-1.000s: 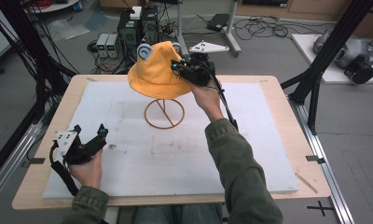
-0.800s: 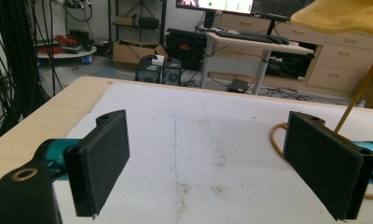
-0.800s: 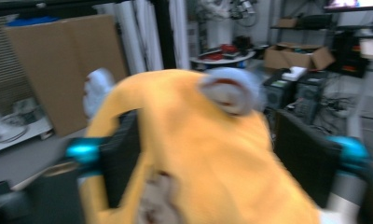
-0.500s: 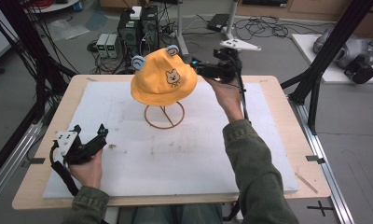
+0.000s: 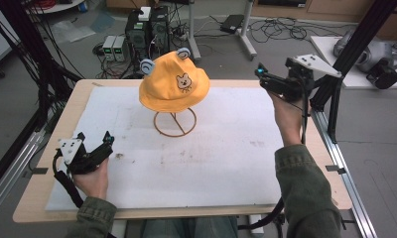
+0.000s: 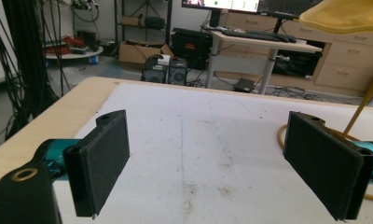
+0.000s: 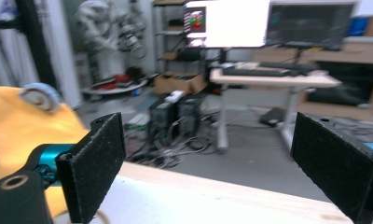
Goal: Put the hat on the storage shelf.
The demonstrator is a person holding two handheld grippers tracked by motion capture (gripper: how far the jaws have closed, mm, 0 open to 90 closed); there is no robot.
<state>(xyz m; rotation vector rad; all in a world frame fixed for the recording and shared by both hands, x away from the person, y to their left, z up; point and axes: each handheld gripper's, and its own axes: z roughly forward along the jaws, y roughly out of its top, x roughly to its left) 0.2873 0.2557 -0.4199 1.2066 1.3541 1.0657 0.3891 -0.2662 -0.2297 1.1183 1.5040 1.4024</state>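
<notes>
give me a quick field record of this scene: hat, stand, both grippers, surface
hat: yellow bucket hat with blue ears and a bear face patch, sitting on the stand
stand: wire hat stand, ring base on the mat
left gripper: open, nothing between its jaws, low at the near left of the mat
right gripper: jaws have just been opening, now wide with nothing between them, held apart from the hat at the far right edge
surface: white mat on a wooden table
</notes>
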